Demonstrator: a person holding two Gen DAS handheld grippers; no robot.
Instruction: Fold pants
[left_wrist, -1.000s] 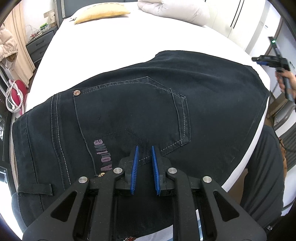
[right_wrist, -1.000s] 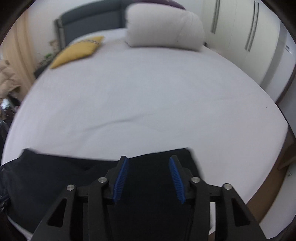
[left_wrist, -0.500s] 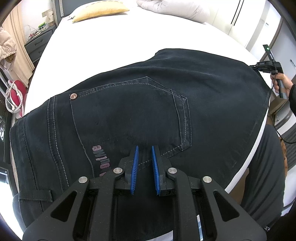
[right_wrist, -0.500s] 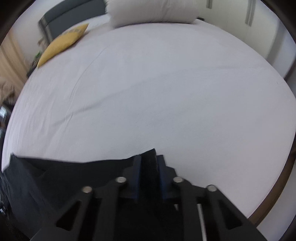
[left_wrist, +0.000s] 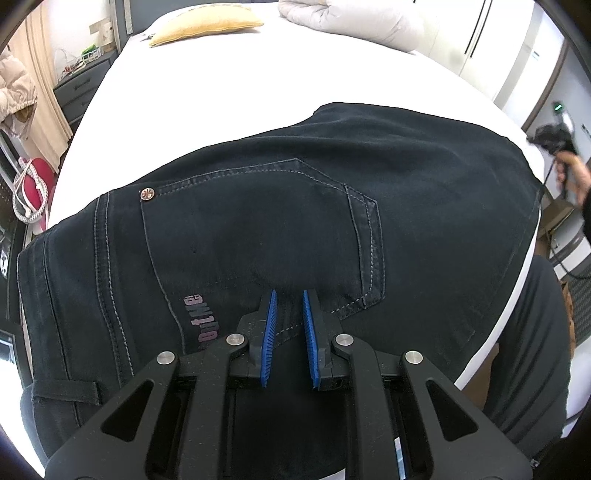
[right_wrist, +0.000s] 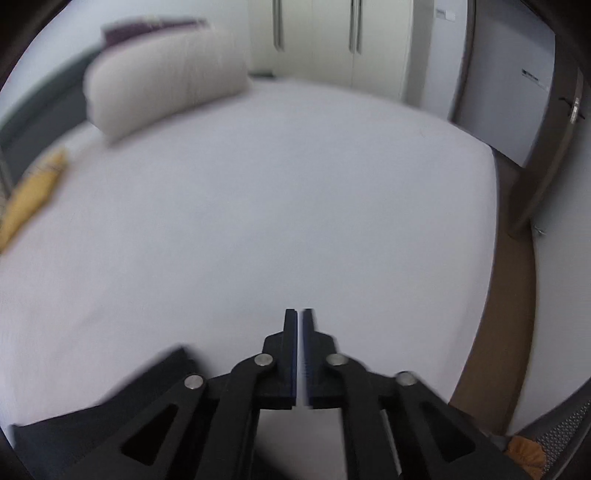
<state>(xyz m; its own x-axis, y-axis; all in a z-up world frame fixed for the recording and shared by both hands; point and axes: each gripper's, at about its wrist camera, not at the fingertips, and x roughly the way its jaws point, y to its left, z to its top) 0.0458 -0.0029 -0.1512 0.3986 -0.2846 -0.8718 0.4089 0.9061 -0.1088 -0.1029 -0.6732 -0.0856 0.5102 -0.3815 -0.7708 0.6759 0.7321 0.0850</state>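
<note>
Two views were inspected, left wrist first. Your left tool (left_wrist: 288, 295) points steeply down onto the pants (left_wrist: 258, 229), which lie spread flat along the near edge of the bed (left_wrist: 229, 92), back pocket (left_wrist: 258, 221) up and waistband toward the left of the view. The blue pads (left_wrist: 269, 328) stand at a narrow gap with dark denim bunched at their tips; whether cloth is truly pinched I cannot tell, since the contact is hidden under a fold. At the far right of this view, your right hand (left_wrist: 570, 166) shows blurred beyond the leg end of the garment. A yellow cushion (left_wrist: 207, 22) and a pale pillow (left_wrist: 351, 22) sit well apart at the head of the bed. In the right wrist view, your right tool (right_wrist: 300, 314) is angled down over bare sheet, its jaws closing to a thin slit with nothing between them; the pants (right_wrist: 110, 417) appear only as a dark edge at lower left, beside the tool and not in it. Risk, in my judgement: if you draw the right side over now, the leg end stays behind and no fold forms, because that tool has closed on air. On the left, a shallow pinch of thick denim could slip once the cloth is tensioned, dragging the garment askew toward the bed edge.
</note>
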